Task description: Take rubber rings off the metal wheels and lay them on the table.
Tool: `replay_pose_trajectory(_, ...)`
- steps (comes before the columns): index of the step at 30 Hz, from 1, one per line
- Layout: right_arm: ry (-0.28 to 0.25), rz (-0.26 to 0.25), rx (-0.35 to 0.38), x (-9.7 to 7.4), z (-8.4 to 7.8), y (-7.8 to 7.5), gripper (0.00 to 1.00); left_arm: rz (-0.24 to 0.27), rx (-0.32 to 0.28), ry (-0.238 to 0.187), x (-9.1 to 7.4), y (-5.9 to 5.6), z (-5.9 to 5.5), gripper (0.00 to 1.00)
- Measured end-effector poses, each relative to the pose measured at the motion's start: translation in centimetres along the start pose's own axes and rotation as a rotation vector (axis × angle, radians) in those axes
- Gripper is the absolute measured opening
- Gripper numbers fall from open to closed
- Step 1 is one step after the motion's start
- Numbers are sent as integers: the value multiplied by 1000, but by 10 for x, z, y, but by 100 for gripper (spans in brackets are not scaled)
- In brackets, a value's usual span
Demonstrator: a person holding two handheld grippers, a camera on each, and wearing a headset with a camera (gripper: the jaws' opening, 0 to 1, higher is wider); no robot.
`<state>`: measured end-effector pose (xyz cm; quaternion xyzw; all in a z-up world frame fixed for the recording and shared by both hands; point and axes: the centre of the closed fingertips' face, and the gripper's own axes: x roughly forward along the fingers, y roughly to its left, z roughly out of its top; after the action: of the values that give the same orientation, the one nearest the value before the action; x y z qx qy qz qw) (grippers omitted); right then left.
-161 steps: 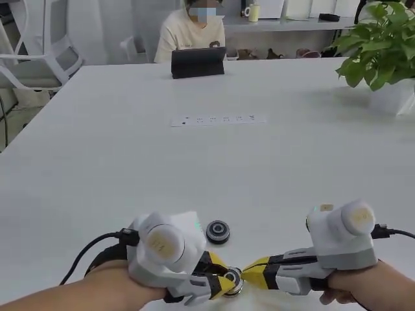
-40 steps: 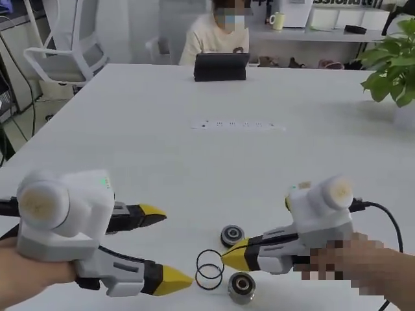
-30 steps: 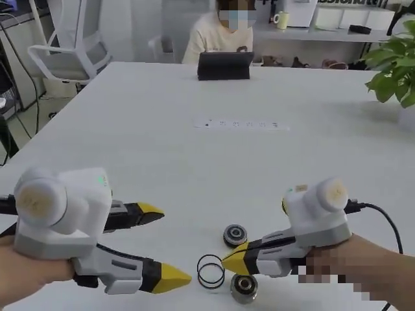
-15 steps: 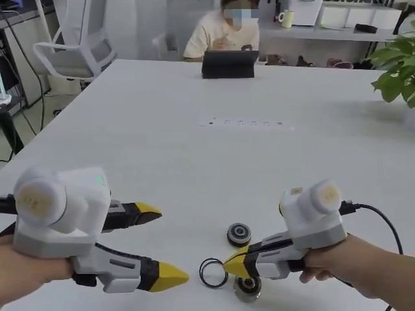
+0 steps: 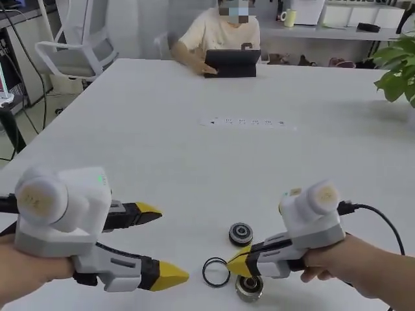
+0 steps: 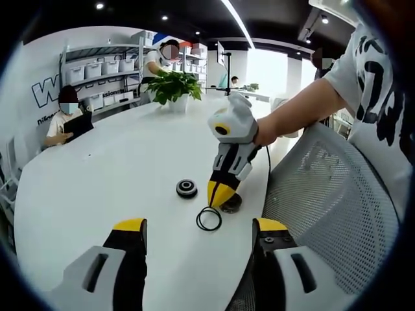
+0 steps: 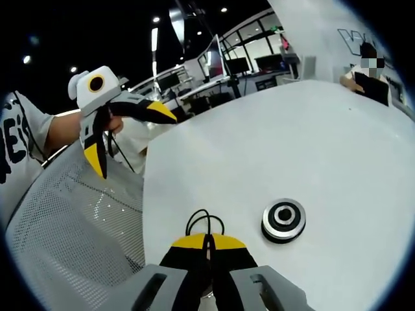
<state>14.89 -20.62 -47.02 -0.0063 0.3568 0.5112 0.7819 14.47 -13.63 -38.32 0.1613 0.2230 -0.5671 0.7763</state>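
Note:
Two black rubber rings (image 5: 216, 272) lie overlapped on the white table (image 5: 214, 155); the same rings (image 6: 209, 218) (image 7: 205, 221) sit just ahead of each gripper's jaws. My right gripper (image 5: 233, 264) (image 7: 207, 240) is shut, its yellow tips at the rings' right edge and over a bare metal wheel (image 5: 249, 287) (image 6: 231, 204). A second wheel (image 5: 240, 233) (image 6: 187, 188) (image 7: 283, 220), still dark-rimmed, lies flat just beyond. My left gripper (image 5: 162, 243) (image 6: 200, 227) hangs wide open to the left of the rings, holding nothing.
A person sits at the table's far end behind a dark tablet (image 5: 231, 63). A flush socket strip (image 5: 248, 122) lies mid-table, a potted plant (image 5: 399, 74) at the far right, a white chair (image 5: 74, 48) at the far left. A mesh chair back (image 6: 324, 201) is close by.
My right gripper has drawn slightly toward me and now covers part of the bare wheel. The rings, the other wheel and my left gripper have stayed put. The view has tilted a little.

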Motion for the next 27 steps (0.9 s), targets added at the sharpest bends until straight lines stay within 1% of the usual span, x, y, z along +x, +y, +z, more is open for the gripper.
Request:
replay_pose_trajectory(4,6,-25,-5,1,-1,-6,0,2,-2,3,1,1,0,63)
replay_pose_trajectory(10,-1,-49,-4,1,0,-12,0,1,-2,7,1,0,-1,63)
replay_pose_trajectory(13,-4,-48,-2,1,1,-11,0,0,-4,8,1,0,-1,63)
replay_pose_trajectory(18,-6,-50,-10,0,1,-11,4,-1,-4,9,1,0,-1,63)
replay_pose_trajectory(24,-37,-50,-11,-5,7,-9,7,0,-5,9,1,1,-1,63)
replay_pose_trajectory(27,-61,-46,-12,-10,14,-6,8,-1,-10,6,2,3,0,63)
